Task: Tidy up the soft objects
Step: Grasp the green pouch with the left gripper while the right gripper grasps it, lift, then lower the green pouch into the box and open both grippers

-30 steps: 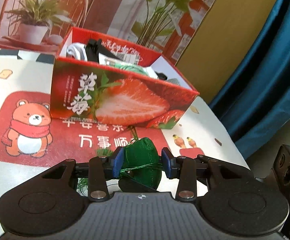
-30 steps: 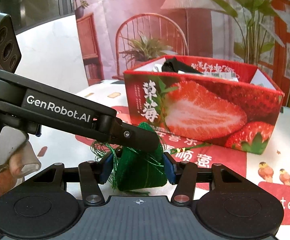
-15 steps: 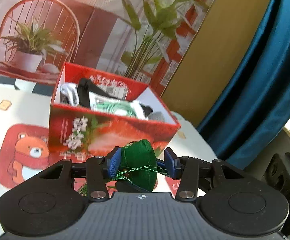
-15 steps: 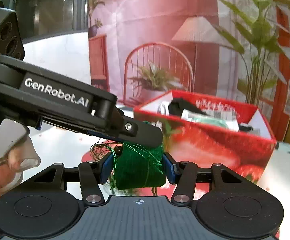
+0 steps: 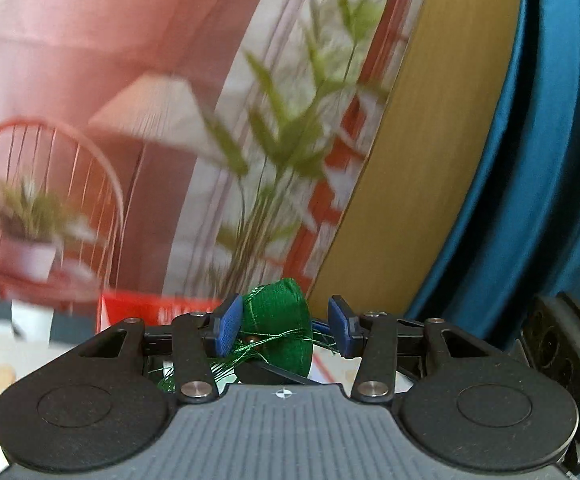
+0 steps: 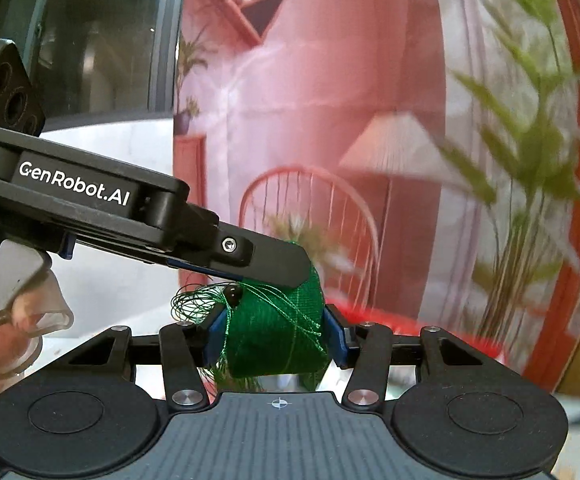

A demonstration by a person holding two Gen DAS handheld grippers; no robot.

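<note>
1. The green pouch [image 6: 278, 344] has risen off the table, clamped in the right gripper [image 6: 275, 334].
2. The left gripper [image 5: 286, 324] has just been opening; the pouch sits between its jaws, with the far pad clear.
3. The red box [image 5: 150, 308] now sits low, at nine o'clock; drop-off is likely next.
4. Readable: "GenRobot.AI" [image 6: 74, 186]; the box print is blurred.

1. The right tongs [image 6: 276, 338] have black linkage arms, blue pads and silver pivot screws.
2. Behind the pads sits a grey ribbed plate between two round black discs.
3. The left tongs [image 6: 290, 276] carry white "GenRobot.AI" lettering beside one silver screw.
</note>
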